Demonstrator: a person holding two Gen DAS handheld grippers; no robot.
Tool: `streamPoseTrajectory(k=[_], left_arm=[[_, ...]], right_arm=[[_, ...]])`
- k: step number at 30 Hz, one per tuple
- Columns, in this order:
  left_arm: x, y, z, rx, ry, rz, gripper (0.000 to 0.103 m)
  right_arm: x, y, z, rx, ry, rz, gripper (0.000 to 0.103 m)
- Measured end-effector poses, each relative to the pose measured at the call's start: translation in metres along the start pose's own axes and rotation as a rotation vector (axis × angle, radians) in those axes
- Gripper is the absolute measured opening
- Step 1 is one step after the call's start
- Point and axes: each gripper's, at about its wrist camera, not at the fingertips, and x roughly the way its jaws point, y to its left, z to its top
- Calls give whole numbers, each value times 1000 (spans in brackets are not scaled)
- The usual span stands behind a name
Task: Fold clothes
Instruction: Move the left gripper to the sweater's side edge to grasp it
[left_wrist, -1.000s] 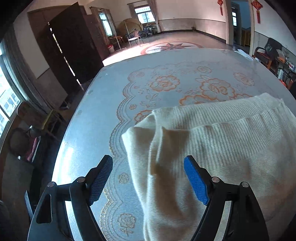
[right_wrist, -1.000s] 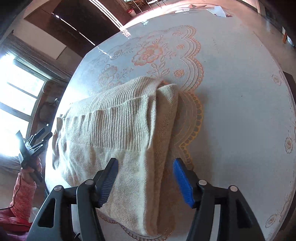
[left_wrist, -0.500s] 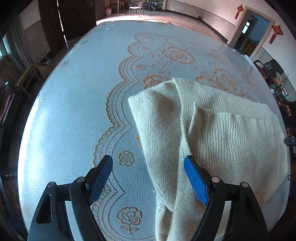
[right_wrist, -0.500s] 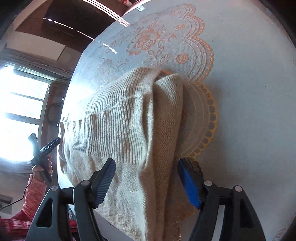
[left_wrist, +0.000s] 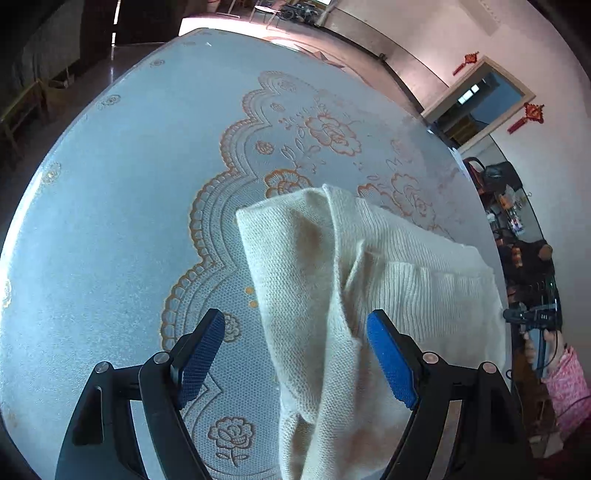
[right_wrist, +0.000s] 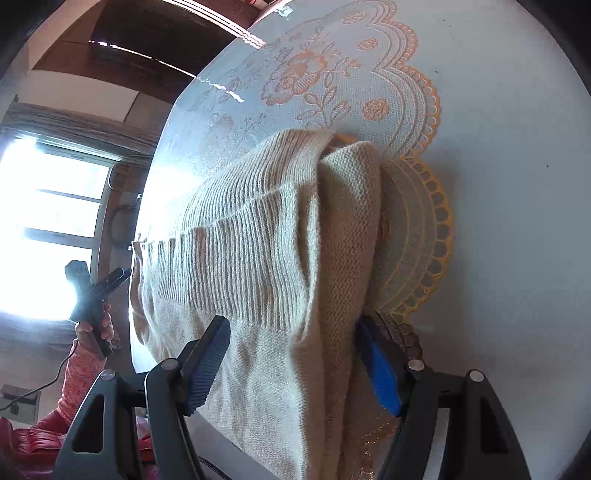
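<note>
A cream knit sweater lies folded on the round table, its ribbed hem on top. My left gripper is open and points down at the sweater's left folded edge. That edge runs between its blue pads, and neither pad presses on it. In the right wrist view the sweater reaches the near table edge. My right gripper is open, straddling the right folded edge. Its right pad sits close beside the knit.
The table has a pale cloth with an orange floral lace pattern. A hand in a pink sleeve shows at the far right and again at the far left. Chairs, a doorway and windows lie beyond.
The left gripper tipped down and rolled, so more of the table and the sweater's left edge now show. The right gripper sank toward the sweater and its jaws widened slightly.
</note>
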Motion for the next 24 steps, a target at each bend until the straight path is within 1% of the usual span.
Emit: streamPoseTrajectory(k=[2, 4, 6, 7, 9, 14, 17, 19, 22, 24], left_arm=[[12, -5, -2, 24, 59, -32, 81], [22, -5, -5, 10, 100, -71, 81], [30, -6, -8, -6, 120, -120, 81], [32, -9, -7, 1, 109, -123, 81], [35, -11, -4, -9, 112, -131, 81], [40, -4, 5, -96, 103, -181, 81], [43, -12, 4, -49, 102, -162, 81], [45, -21, 2, 8, 102, -127, 81], [52, -40, -1, 105, 90, -51, 81], [55, -50, -2, 162, 82, -7, 81]], right_arm=[[2, 0, 2, 3, 7, 16, 72], [4, 0, 4, 0, 13, 26, 73], [8, 3, 7, -10, 21, 29, 73], [10, 5, 8, -17, 25, 30, 73], [15, 9, 7, -28, 33, 37, 74], [24, 14, 18, -9, 41, 63, 74], [19, 10, 22, -5, 47, 45, 73], [8, 3, 23, -12, 49, 19, 72], [5, -5, 25, 10, 57, 50, 72], [11, -3, 29, 21, 55, 72, 72]])
